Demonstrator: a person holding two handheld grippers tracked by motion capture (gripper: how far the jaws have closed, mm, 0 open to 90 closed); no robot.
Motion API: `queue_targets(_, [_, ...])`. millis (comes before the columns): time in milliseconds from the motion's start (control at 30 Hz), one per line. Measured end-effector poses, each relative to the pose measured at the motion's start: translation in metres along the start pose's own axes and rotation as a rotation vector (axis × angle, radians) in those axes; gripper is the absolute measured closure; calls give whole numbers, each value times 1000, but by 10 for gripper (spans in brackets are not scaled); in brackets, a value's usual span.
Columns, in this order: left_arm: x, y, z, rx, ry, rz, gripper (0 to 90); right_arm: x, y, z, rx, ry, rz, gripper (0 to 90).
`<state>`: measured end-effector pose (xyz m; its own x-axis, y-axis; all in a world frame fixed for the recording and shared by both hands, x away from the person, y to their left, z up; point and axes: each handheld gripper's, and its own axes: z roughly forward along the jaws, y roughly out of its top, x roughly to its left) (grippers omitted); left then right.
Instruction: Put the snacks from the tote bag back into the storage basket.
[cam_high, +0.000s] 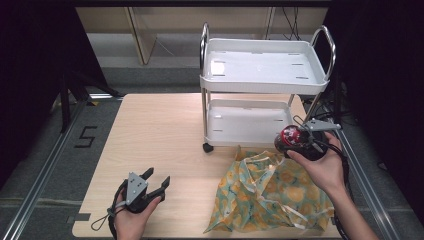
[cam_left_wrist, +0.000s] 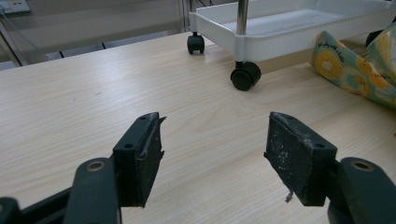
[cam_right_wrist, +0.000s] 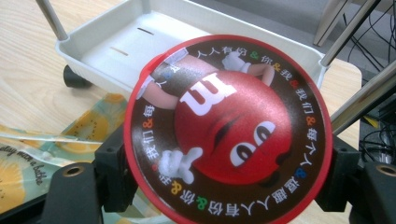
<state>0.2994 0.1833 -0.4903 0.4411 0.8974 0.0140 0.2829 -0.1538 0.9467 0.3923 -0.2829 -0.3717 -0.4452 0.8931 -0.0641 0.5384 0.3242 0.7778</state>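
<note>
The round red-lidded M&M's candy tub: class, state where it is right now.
In the high view, the round red-lidded M&M's candy tub sits clamped in the right gripper, above the yellow patterned cloth bag, just before the white two-tier trolley's lower tray.

You're seeing a white "m" on the red candy lid (cam_right_wrist: 229, 130), ringed by repeating Chinese characters with "&" signs. A black "5" is sitting on the floor marking (cam_high: 86, 136) off the table's left edge.

tin (cam_right_wrist: 229, 135) body hidden behind lid | cloth (cam_high: 270, 192) cut off below
</note>
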Motion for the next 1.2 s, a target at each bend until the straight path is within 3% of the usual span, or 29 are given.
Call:
queue_targets(33, [0,0,0,0,0,0,355,1,0,0,7,1,14,265])
queue_targets(67, [0,0,0,1,-1,1,355,-2,0,3,-32,-16,-18,265])
queue_targets(100, [0,0,0,1,-1,1,355,-1,2,1,-5,-7,2,265])
queue_targets(167, [0,0,0,1,-2,4,356,-1,2,1,-5,-4,8,265])
queue_targets(233, [0,0,0,1,0,1,357,-3,2,2,-21,-12,-21,265])
queue_targets(300, [0,0,0,-4,-3,1,357,-3,3,3,-32,-18,-16,265])
queue_targets(400, [0,0,0,1,0,2,357,-1,6,2,-7,-9,18,265])
queue_targets(433, [0,0,0,1,-1,2,357,-3,5,4,-24,-18,-19,265])
queue_targets(533, [0,0,0,1,0,1,357,-2,8,4,-23,-14,10,265])
queue_targets(667, [0,0,0,2,-1,2,357,-3,9,5,-28,-23,-14,265])
queue_targets(733, [0,1,0,3,-6,1,357,-2,10,5,-26,-24,13,265])
queue_targets(767, [0,0,0,-4,-2,1,357,-4,11,6,-33,-29,-18,265])
queue_targets(833, [0,0,0,2,-2,5,357,-3,12,5,-15,-20,13,265])
queue_targets(900, [0,0,1,2,-4,4,357,-4,11,6,-20,-17,-4,265])
queue_targets(1200, [1,0,0,-5,-4,0,358,-4,15,9,-33,-35,14,265])
